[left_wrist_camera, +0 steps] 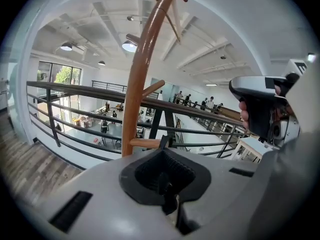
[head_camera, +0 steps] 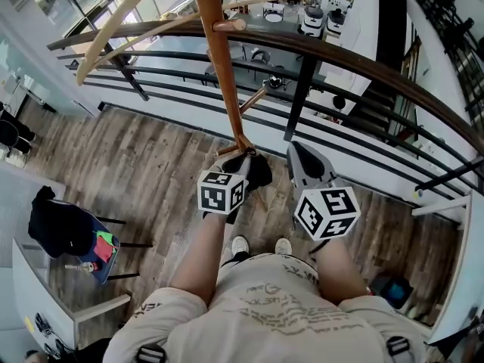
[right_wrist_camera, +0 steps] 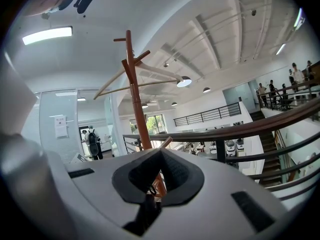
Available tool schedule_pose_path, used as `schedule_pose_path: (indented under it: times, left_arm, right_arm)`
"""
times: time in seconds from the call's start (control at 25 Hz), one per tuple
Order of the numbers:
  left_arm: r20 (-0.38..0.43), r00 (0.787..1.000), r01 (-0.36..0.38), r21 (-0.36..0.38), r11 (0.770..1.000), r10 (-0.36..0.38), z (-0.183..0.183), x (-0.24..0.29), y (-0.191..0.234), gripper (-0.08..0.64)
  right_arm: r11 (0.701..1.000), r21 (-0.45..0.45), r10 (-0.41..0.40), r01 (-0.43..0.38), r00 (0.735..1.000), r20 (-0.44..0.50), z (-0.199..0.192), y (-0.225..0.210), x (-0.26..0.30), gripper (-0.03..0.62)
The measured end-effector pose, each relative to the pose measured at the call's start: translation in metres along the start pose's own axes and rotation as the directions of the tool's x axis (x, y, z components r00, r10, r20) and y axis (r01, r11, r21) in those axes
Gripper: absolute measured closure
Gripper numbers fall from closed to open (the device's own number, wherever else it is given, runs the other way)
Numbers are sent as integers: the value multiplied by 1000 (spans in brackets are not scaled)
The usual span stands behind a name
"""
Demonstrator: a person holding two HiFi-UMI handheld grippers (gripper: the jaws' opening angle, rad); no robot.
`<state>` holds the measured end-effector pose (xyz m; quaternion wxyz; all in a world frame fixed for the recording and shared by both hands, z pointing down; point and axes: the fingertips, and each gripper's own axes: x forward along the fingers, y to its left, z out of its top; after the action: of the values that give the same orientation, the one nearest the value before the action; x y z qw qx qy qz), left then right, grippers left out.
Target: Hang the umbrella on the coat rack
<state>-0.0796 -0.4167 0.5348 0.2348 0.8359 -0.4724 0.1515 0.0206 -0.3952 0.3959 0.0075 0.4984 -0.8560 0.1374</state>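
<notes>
Two grippers: side by side in front of the person, both pointed at the rack.
Left gripper [head_camera: 243,165]: jaws closed on a thin dark strip of the umbrella; tip just beside a low peg [left_wrist_camera: 144,143].
Umbrella [head_camera: 261,174]: black bundle at the left gripper's front, near the pole's lower end.
Coat rack [head_camera: 219,59]: wooden, upright, beside the railing [head_camera: 363,65].
Right gripper [head_camera: 299,153]: jaws drawn together, holding nothing.

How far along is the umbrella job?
Done: nothing is hung yet. In hand: the left tool is shut on what looks like the black umbrella, close to the coat rack. The right tool is shut beside it. Left: hooking the umbrella onto a peg.
</notes>
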Motion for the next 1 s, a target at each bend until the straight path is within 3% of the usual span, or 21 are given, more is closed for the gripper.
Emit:
schedule_pose_path:
  times: [0.32, 0.72, 1.0]
  left_arm:
    - [-2, 999, -46, 0, 999, 46, 1, 1, 7, 555]
    - [25, 997, -67, -67, 995, 69, 13, 1, 23, 555]
    - [-31, 999, -28, -16, 999, 28, 0, 5, 1, 555]
  right_arm:
    - [1000, -2, -9, 9, 1000, 4, 1, -4, -4, 591]
    - [1000, -5, -10, 10, 1000, 0, -4, -4, -8, 591]
    - [1000, 4, -25, 25, 1000, 3, -6, -11, -14, 591]
